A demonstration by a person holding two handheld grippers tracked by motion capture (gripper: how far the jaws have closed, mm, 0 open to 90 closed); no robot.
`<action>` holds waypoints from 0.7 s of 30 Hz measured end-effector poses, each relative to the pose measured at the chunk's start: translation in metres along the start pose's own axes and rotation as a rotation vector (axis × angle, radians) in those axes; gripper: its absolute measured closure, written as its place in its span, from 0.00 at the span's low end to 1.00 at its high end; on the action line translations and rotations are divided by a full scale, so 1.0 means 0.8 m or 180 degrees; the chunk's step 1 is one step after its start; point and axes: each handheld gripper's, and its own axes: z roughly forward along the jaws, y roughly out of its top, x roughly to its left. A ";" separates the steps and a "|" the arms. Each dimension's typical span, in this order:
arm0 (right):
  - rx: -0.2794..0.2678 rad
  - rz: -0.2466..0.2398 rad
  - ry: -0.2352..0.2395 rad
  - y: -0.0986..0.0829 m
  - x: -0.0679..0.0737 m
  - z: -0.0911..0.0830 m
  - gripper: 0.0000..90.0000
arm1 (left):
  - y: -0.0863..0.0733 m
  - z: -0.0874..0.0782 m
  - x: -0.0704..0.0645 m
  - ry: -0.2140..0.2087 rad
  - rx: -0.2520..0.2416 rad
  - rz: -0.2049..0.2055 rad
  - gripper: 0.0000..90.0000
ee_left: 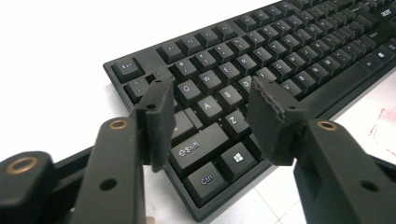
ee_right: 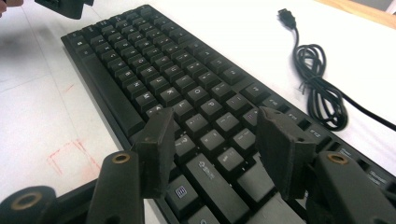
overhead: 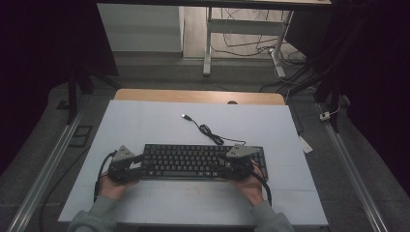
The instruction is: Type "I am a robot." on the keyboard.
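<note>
Between left gripper (overhead: 137, 165) and right gripper (overhead: 227, 162), jaws apart, lies keyboard (overhead: 193, 160)

Surface: white rectangular table top (overhead: 145, 125), wooden far edge.
On it: black full-size plastic keyboard (overhead: 193, 159), near front; its coiled black USB cable (overhead: 208, 130) behind.

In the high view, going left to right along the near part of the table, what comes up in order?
Left gripper → black keyboard → right gripper, over the keyboard's right part. The coiled USB cable lies farther back and is left out of the order.
</note>
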 end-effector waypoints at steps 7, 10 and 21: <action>-0.0044 0.0034 -0.0021 -0.006 -0.003 -0.008 0.53 | 0.002 0.000 -0.002 0.0003 -0.0007 0.0008 0.47; -0.0056 0.0047 -0.0024 -0.007 -0.005 -0.010 0.53 | 0.004 -0.001 -0.002 -0.0014 -0.0027 0.0001 0.44; -0.0056 0.0071 -0.0060 -0.010 -0.008 -0.011 0.54 | 0.019 -0.001 -0.026 -0.0318 -0.0129 0.0197 0.47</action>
